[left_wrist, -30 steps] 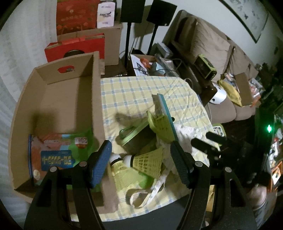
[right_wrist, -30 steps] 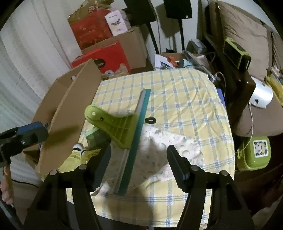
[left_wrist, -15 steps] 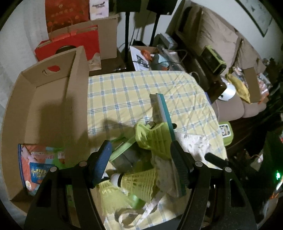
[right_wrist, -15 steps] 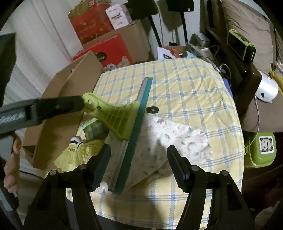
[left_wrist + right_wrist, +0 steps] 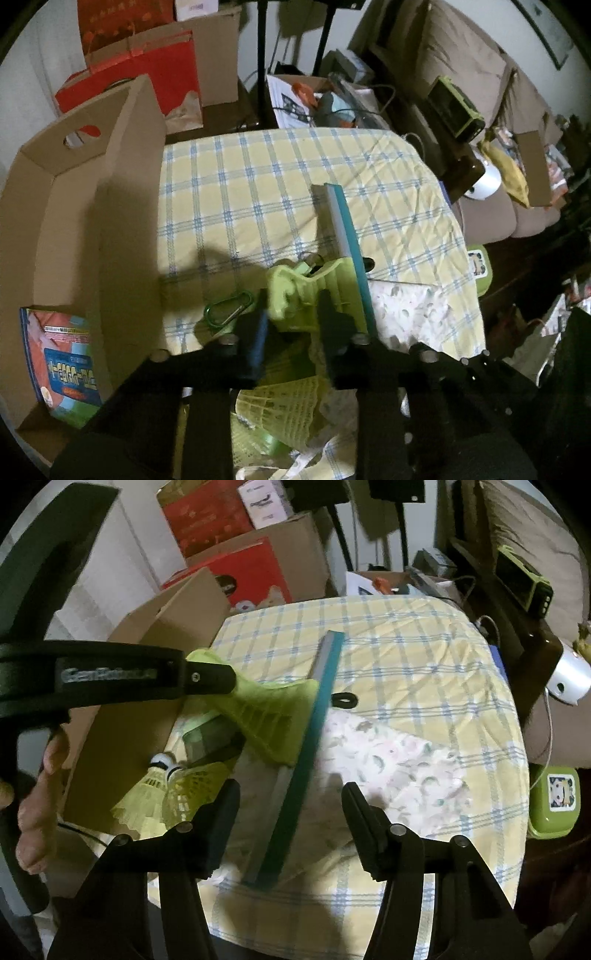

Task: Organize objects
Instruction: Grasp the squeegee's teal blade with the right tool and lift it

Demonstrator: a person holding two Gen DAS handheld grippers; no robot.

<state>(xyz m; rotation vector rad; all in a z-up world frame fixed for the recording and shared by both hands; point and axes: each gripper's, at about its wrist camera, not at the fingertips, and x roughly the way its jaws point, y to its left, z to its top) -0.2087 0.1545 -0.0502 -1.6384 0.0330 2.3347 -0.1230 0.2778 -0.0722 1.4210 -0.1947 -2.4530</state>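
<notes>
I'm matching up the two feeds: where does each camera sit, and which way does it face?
Left wrist: on the left gripper, looking steeply down at the squeegee its fingers have just closed on.
Right wrist: on the right gripper, angled down over the table; a hand shows at left.
Shared: squeegee, shuttlecocks, cardboard box, checked cloth.

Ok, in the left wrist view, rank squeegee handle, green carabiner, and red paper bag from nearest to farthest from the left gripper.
1. Squeegee handle: between the fingers of the left gripper, whose jaws have just been closing.
2. Green carabiner: just left, on the tablecloth.
3. Red paper bag: far back, behind the box.
</notes>
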